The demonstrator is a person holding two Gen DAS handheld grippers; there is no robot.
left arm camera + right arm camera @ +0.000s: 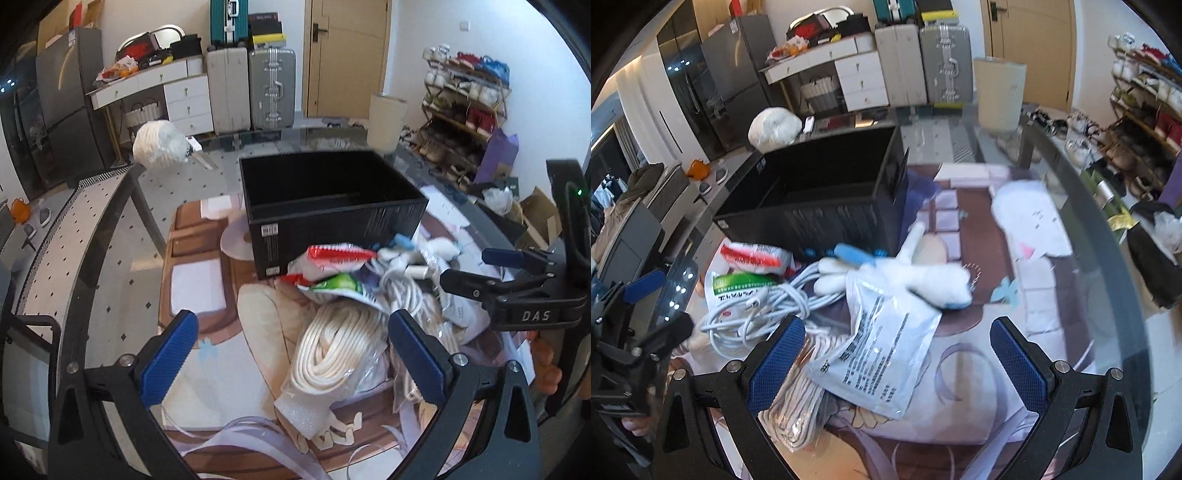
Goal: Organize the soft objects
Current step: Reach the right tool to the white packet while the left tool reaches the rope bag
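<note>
Both jaws stand spread, grasping nothing: left gripper (291, 358) over the bagged rope coil (332, 354), right gripper (897, 363) over a white pouch (875, 354). Soft items heap on the glass worktop (110, 266) just before the black box (325, 199); suitcases (255, 92) line the far wall.

The white plush toy with blue trim (923, 277) is smeared by motion blur in the right wrist view, so its shape cannot be made out. The open black rectangular box (332, 206) hides its own floor behind its near wall. The red-and-white soft packet (332, 258) and the green-and-white packet (343, 286) overlap, and their print is too small to read. The bagged coil of cream cord (332, 354) runs under the left gripper's right blue pad (417, 354). The right gripper (465, 269) is cut off by the frame edge.
</note>
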